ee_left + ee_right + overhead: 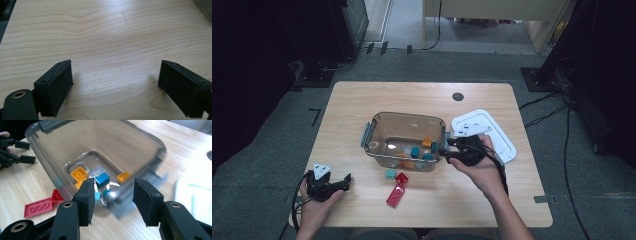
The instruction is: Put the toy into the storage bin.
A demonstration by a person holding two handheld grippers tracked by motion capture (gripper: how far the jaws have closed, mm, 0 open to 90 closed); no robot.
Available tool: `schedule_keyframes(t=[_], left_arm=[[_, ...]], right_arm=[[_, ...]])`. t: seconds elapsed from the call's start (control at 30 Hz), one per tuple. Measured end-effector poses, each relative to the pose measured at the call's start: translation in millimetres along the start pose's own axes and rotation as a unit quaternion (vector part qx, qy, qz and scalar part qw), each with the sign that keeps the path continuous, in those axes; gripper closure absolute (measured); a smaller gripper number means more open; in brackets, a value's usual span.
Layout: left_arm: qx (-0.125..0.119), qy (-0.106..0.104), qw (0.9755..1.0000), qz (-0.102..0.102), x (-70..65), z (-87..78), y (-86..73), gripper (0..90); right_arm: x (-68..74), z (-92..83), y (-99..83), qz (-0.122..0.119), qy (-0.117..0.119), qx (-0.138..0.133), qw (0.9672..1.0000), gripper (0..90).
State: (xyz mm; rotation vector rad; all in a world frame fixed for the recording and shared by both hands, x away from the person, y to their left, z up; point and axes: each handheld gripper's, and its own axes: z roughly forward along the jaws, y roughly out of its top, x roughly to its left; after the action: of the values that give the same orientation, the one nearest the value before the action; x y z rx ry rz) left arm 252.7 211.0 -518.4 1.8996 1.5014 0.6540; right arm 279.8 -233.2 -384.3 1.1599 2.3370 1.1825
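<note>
The right tongs [112, 200] gape half-open over the bin's [45, 157] rim, gripping nothing; the left tongs [115, 87] rest wide open on the surface [112, 32].

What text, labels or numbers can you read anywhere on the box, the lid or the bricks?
None.
Clear box: no label seen.
White lid: raised shapes only, no words.
Red bricks: stud tops too small and blurred to read.
</note>
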Motion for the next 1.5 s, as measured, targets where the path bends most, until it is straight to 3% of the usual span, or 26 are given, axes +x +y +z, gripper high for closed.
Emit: schedule_keyframes(t=[0.13, 0.23, 0.53, 0.7, 0.8, 0.9, 1.0, 1.1, 1.2, 1.5], left_arm=[[0.000, 0.000, 1.0000, -0.001, -0.3, -0.2, -0.2, 12.3], [0.000, 0.000, 1.0000, -0.001, -0.3, -0.2, -0.2, 12.3], [-0.005, -0.005, 1.0000, 0.004, -2.1, 0.2, 0.7, 16.6], [-0.014, -0.016, 0.9997, 0.009, -8.8, -3.0, 1.6, 42.2], [-0.018, -0.024, 0.9994, 0.015, -12.5, -3.0, 0.8, 48.8], [-0.024, -0.034, 0.9990, 0.018, -10.1, -3.1, -0.7, 48.3], [-0.021, -0.042, 0.9987, 0.019, -9.7, -2.6, -0.5, 40.5], [-0.014, -0.037, 0.9988, 0.030, -12.1, -1.6, -0.2, 32.0], [-0.012, -0.031, 0.9992, 0.024, -11.7, -1.0, 0.0, 26.2], [-0.011, -0.029, 0.9992, 0.024, -11.5, -0.8, 0.1, 24.3]], right_arm=[[-3.9, -12.6, -20.3, 0.013, -0.017, -0.005, 0.9998, 52.4], [-2.6, -14.5, -35.6, 0.021, -0.013, -0.001, 0.9997, 52.3], [19.4, 13.9, -76.5, 0.036, 0.022, 0.017, 0.9990, 52.3], [39.9, 40.8, -83.3, 0.028, 0.043, 0.019, 0.9985, 53.3], [56.0, 58.9, -82.2, 0.019, 0.056, 0.022, 0.9980, 53.3], [69.1, 75.8, -78.8, 0.012, 0.066, 0.024, 0.9975, 53.6], [75.9, 87.2, -77.0, 0.011, 0.061, 0.025, 0.9978, 53.4], [80.9, 95.7, -75.4, 0.020, 0.057, 0.020, 0.9980, 51.9], [86.3, 100.9, -73.6, 0.026, 0.054, 0.010, 0.9981, 50.9], [103.8, 117.1, -70.8, 0.031, 0.037, -0.002, 0.9988, 48.5]])
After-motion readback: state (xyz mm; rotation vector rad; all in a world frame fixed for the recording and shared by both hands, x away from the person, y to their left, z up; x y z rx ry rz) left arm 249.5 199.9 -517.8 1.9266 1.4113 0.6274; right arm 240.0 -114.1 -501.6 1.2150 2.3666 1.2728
